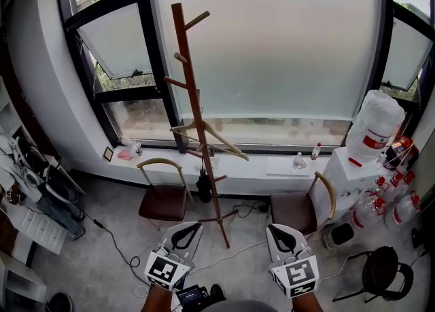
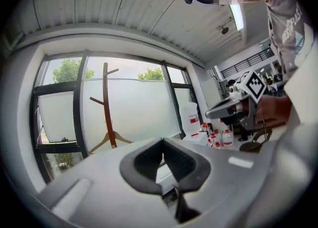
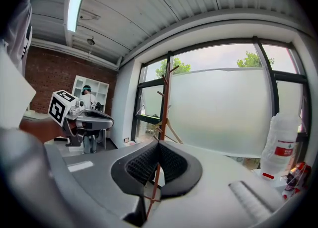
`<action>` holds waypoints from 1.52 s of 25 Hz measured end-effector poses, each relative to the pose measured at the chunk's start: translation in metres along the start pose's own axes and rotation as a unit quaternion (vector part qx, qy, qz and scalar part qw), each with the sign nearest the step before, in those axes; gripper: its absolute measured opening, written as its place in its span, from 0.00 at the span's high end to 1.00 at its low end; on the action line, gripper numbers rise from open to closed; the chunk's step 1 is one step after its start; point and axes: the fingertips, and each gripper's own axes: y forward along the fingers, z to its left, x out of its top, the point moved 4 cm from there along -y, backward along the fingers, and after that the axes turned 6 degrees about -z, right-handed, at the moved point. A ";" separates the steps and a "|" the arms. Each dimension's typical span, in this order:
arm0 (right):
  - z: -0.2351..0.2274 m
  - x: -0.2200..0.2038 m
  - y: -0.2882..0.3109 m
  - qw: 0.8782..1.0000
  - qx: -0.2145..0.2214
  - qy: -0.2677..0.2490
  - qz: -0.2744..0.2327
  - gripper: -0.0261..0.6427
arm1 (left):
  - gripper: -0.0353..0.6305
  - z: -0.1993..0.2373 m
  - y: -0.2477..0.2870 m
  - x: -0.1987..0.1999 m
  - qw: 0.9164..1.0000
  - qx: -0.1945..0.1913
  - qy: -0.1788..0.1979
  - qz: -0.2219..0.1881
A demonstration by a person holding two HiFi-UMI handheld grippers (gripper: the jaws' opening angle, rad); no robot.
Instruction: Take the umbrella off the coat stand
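Note:
A tall wooden coat stand (image 1: 197, 113) rises in front of the frosted window. A small dark folded umbrella (image 1: 204, 185) hangs low on its pole, under a wooden hanger (image 1: 207, 135). My left gripper (image 1: 185, 236) and right gripper (image 1: 284, 239) are at the bottom of the head view, both shut and holding nothing, well short of the stand. In the left gripper view the left gripper (image 2: 161, 140) points to the right of the coat stand (image 2: 106, 103). In the right gripper view the right gripper (image 3: 158, 142) lines up with the coat stand (image 3: 164, 98). The umbrella is hidden in both gripper views.
Two brown chairs (image 1: 163, 198) (image 1: 299, 210) flank the stand's base. A water dispenser (image 1: 370, 134) with several red-capped bottles (image 1: 394, 202) stands at the right, and a black stool (image 1: 384, 273) is nearer. A shoe rack (image 1: 34, 181) is on the left. A cable (image 1: 112, 239) crosses the floor.

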 end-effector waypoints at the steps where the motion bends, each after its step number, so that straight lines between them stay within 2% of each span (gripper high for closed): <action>1: 0.000 0.000 0.007 1.000 -0.005 -0.001 0.003 0.96 | 0.94 0.008 0.005 -0.003 1.000 -0.004 -0.002 -0.002; 9: 0.007 -0.004 0.062 0.999 -0.033 -0.008 0.026 0.96 | 0.94 0.062 0.035 -0.037 0.999 -0.033 -0.022 -0.013; 14: 0.016 -0.002 0.087 0.998 -0.056 -0.015 0.033 0.96 | 0.94 0.088 0.044 -0.046 0.998 -0.049 -0.019 -0.018; 19: 0.028 0.003 0.111 0.997 -0.059 -0.025 0.039 0.96 | 0.94 0.110 0.045 -0.056 0.998 -0.052 -0.020 -0.028; 24: 0.026 0.000 0.136 0.997 -0.049 -0.027 0.047 0.96 | 0.94 0.125 0.049 -0.075 0.998 -0.042 -0.039 -0.019; 28: 0.009 -0.008 0.162 0.998 -0.034 -0.021 0.047 0.96 | 0.94 0.132 0.065 -0.088 0.999 -0.031 -0.040 -0.002; 38: -0.034 -0.017 0.230 0.998 0.054 -0.017 0.033 0.96 | 0.94 0.147 0.102 -0.097 0.998 0.041 -0.043 0.032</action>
